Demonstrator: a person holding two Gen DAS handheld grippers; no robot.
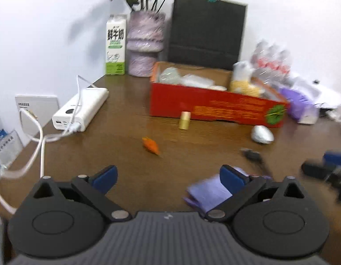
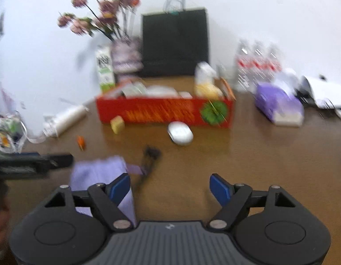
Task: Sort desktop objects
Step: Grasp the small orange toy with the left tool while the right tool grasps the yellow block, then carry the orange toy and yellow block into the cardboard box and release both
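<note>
Brown wooden desk (image 1: 126, 110) against a white wall. My left gripper (image 1: 169, 177) hangs tilted down, jaws spread wide, nothing between them; right gripper (image 2: 169, 187) same, spread and empty. Lilac cloth (image 2: 99, 172) lies near both. Red box (image 1: 214, 106) sits behind. Only my left view shows the white power bank (image 1: 82, 108).

Black hand-held gripper (image 1: 169, 180) with blue fingertip pads (image 1: 106, 176), silver pivot screws, ribbed grey centre housing.

Bright, even light; soft flower shadows on wall (image 1: 49, 33) at 10 o'clock. Heavy motion blur, worse in right view. Fisheye bowing; dark corners.
</note>
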